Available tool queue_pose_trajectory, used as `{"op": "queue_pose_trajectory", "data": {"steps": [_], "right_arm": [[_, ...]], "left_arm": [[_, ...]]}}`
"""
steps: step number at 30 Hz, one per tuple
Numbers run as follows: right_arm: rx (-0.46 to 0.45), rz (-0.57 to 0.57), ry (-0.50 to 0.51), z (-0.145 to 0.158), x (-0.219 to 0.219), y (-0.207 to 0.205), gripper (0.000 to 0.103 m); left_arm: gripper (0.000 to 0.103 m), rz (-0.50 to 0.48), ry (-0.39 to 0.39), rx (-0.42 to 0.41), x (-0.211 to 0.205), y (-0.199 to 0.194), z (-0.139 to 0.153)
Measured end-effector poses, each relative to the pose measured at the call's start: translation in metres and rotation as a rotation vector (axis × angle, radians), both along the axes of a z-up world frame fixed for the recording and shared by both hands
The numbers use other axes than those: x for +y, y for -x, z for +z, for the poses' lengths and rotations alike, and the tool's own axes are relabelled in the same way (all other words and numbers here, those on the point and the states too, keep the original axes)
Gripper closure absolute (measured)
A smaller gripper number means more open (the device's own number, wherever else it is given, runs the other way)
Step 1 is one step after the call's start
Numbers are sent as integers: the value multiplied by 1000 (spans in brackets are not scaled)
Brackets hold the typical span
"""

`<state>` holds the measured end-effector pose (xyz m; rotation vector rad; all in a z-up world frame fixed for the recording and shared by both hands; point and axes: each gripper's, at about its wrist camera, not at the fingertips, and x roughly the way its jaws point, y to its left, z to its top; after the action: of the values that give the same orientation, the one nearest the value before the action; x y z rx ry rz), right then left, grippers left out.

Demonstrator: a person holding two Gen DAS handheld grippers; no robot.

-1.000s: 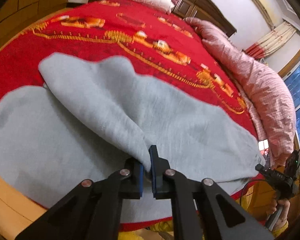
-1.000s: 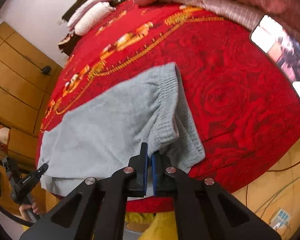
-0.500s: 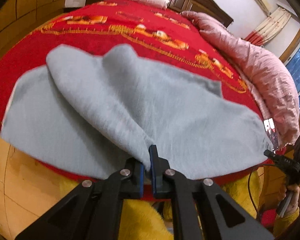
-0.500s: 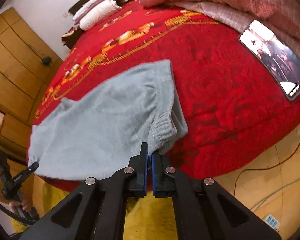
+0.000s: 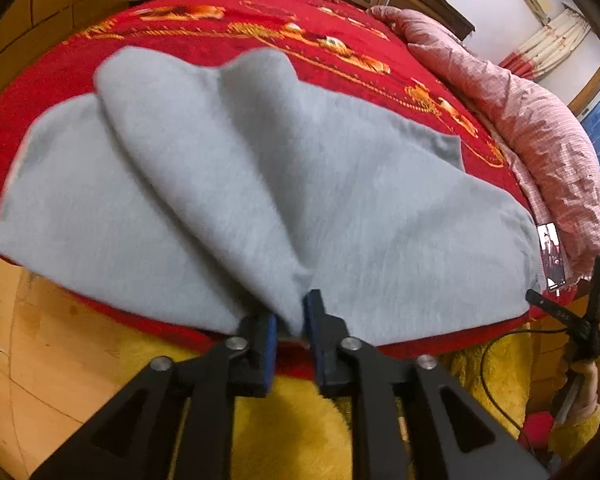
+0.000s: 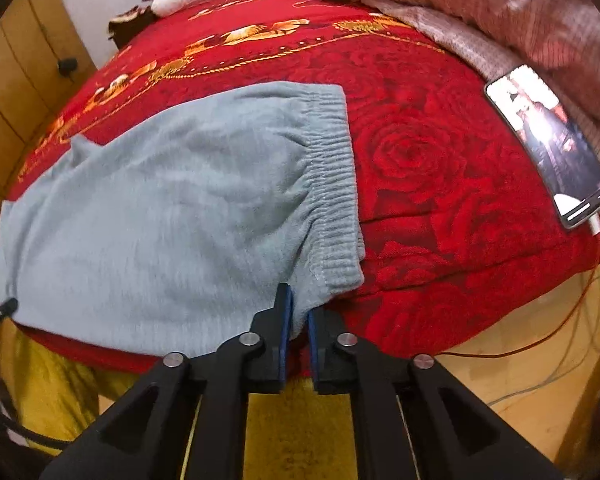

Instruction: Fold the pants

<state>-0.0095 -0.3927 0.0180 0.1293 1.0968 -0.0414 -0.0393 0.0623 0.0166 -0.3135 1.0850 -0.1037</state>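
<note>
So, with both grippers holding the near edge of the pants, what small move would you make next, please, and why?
Probably lift both grippers and carry the near edge away over the bed. The left gripper pinches a leg fold and the right gripper pinches cloth beside the waistband, while the grey pants hang off the red bedspread edge.

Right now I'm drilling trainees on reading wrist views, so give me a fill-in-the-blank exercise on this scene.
1. The pants being folded are ____ in colour.
2. The right gripper pinches the pants just below their ribbed ____.
3. The left gripper holds a bunched fold of a pant ____.
4. A lit ____ lies on the red bedspread near the pink quilt.

Missing words: grey; waistband; leg; phone
</note>
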Motion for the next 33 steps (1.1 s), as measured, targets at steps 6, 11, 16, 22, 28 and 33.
{"op": "queue_pose_trajectory", "data": {"steps": [6, 11, 16, 22, 28, 33], "right_arm": [[-34, 31, 53, 40, 13, 14, 87], [-96, 95, 109, 66, 48, 18, 73], [-95, 205, 90, 56, 99, 14, 71], [-40, 231, 35, 15, 139, 0, 71], [-6, 235, 17, -4, 145, -4, 71], [-8, 224, -4, -5, 141, -6, 71]], "left_arm": [[74, 105, -51, -78, 45, 21, 22], [73, 225, -7, -101, 85, 5, 19], [60, 265, 44, -132, 99, -25, 7], [54, 289, 95, -152, 100, -53, -3], [95, 228, 81, -216, 88, -53, 20], [95, 73, 72, -288, 49, -53, 55]]}}
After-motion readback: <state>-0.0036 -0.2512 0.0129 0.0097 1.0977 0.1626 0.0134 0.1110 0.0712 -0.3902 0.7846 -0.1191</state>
